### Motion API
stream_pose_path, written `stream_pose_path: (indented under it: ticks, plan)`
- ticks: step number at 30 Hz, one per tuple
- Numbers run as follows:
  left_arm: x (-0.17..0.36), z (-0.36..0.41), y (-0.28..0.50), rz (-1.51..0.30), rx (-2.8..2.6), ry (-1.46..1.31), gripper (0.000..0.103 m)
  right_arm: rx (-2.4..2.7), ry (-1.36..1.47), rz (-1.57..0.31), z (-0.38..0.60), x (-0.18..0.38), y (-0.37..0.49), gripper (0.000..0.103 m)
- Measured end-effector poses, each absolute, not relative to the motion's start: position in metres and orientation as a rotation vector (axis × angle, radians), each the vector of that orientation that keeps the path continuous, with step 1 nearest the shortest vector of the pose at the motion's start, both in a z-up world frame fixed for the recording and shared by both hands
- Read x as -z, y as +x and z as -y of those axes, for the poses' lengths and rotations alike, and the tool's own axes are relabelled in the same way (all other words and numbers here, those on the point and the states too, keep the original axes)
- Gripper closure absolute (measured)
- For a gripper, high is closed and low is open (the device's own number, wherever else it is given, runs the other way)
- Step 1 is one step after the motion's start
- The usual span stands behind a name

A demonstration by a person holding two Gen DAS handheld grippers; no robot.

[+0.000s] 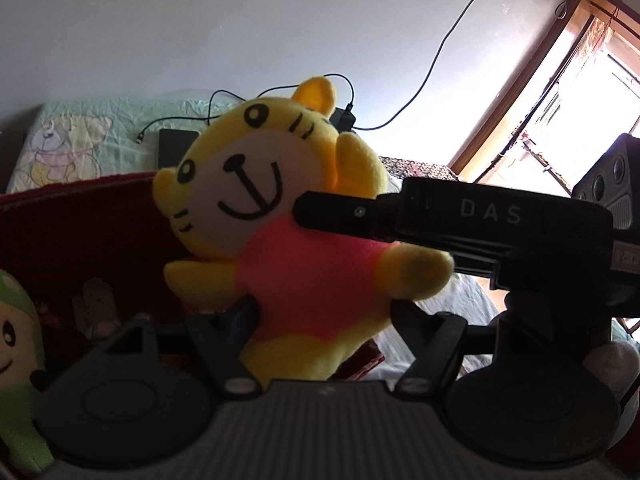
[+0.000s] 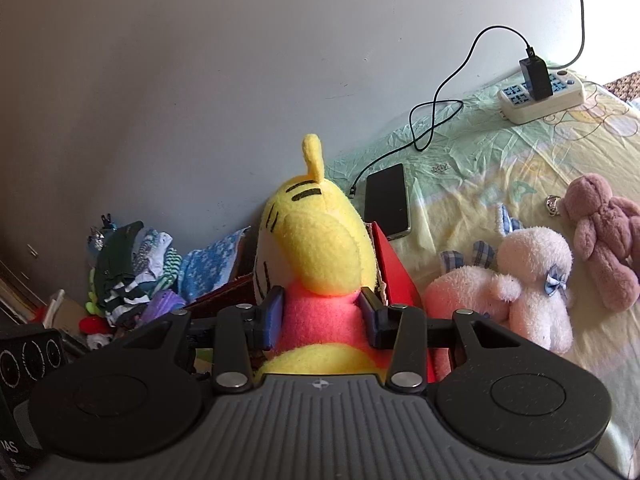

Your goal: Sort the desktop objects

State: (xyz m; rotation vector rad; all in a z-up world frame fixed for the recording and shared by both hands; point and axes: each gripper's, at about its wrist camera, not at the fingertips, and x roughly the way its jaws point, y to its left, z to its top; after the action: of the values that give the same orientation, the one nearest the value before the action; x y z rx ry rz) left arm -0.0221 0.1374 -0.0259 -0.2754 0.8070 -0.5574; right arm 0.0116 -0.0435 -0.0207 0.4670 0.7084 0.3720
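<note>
A yellow tiger plush (image 1: pixel 280 208) in a pink shirt faces the left wrist camera. My left gripper (image 1: pixel 320 312) has its fingers against both sides of the plush's lower body, closed on it. One finger of my right gripper (image 1: pixel 332 216) reaches in from the right across the plush's shoulder. In the right wrist view the tiger plush (image 2: pixel 316 248) is seen from behind, and my right gripper (image 2: pixel 320 316) is shut on its pink waist, blue pads pressing in. A red box (image 2: pixel 398 276) stands just behind the plush.
A green plush (image 1: pixel 16 360) sits at the lower left. On the bedsheet lie a black phone (image 2: pixel 387 202), a power strip (image 2: pixel 542 96) with a cable, a pale pink plush (image 2: pixel 520 284) and a mauve plush (image 2: pixel 604 236). Folded clothes (image 2: pixel 136 276) pile up by the wall.
</note>
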Motion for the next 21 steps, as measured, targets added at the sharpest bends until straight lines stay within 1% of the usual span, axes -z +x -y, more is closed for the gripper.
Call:
stream_pose_path:
  ticks: [4,9,18,21]
  plan:
    - [0.043,-0.144,-0.009,-0.835,0.588,-0.308,0.024,-0.319,0.365,-0.695,0.027,0.023,0.009,0.061]
    - [0.052,-0.154,-0.007,-0.858,0.616,-0.335,0.021,-0.260,0.237,-0.677,0.005,0.025,0.006,0.061]
    - [0.071,-0.169,-0.002,-0.927,0.598,-0.332,0.021,-0.189,0.188,-0.699,-0.016,0.040,0.007,0.061]
    - [0.078,-0.167,0.000,-0.966,0.578,-0.296,0.023,-0.169,0.195,-0.752,-0.018,0.051,0.011,0.061]
